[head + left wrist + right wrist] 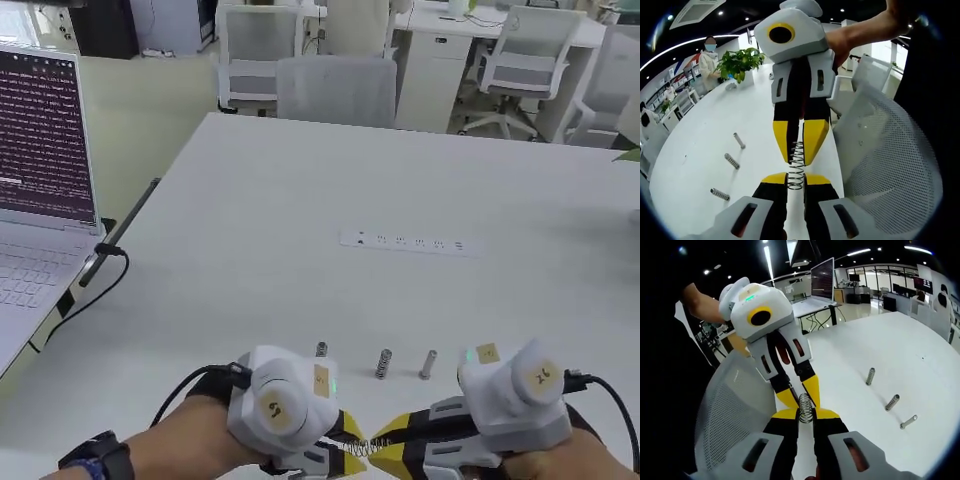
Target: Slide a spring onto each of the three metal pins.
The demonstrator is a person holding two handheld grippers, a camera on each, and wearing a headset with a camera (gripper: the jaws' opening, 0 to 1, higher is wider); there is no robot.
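- Spring [355, 447]: loose coil, held in the air above the table's near edge, stretched between the two tools.
- Left tool [343, 437]: jaws closed on one end of the spring, as its own gripper view shows.
- Right tool [387, 446]: jaws closed on the other end, tip to tip with the left tool. This reads as a handover or a regrip.
- Left pin [321, 349]: stands near the near edge, coil already on it, partly hidden by the left tool's body.
- Middle pin [384, 364]: next in the row, coil already on it.
- Bare pin [428, 364]: right end of the row, smooth shaft, no coil. Judged to be the last one to fill.
- Table [300, 180]: white top. A laptop [40, 150] sits at its left edge and a power strip [410, 242] lies mid-table, both well apart from the pins.
- Handling advice: let one tool release so the spring hangs free from a single grip, held near its upper end. Leave the lower opening clear of the jaws. Line the coil's axis up with the bare pin before lowering. A light grip should keep the coil from being crushed, and the filled pins nearby are best given room.
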